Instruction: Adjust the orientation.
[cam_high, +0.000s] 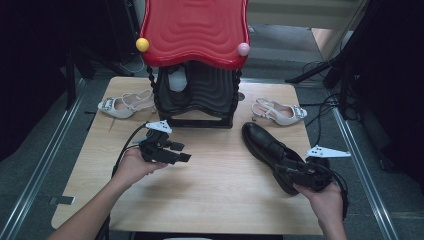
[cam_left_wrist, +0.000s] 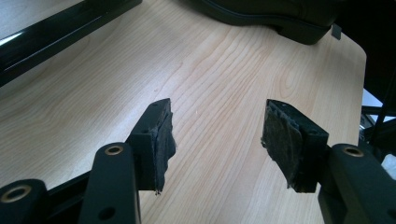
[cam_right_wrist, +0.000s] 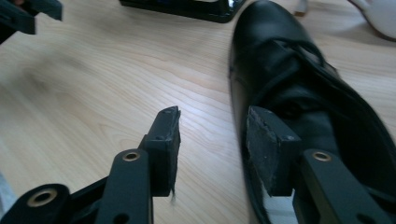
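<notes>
Right gripper view: right gripper (cam_right_wrist: 212, 140) spread apart, 1 jaw inside the collar of the black leather lace-up shoe (cam_right_wrist: 299, 79), the other outside over wood, nothing clamped | left gripper (cam_left_wrist: 217, 140) released, holding nothing, above the light wooden table (cam_left_wrist: 140, 70) | shoe (cam_high: 272, 150) lies at table's right, near the black-and-red rack (cam_high: 197, 60)

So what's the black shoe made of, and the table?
The black shoe looks like smooth leather or a leather look-alike: it is glossy, with soft creases and light glinting off the toe. The table looks like pale wood or a wood-print board, with grain lines and a matte, even surface.
</notes>
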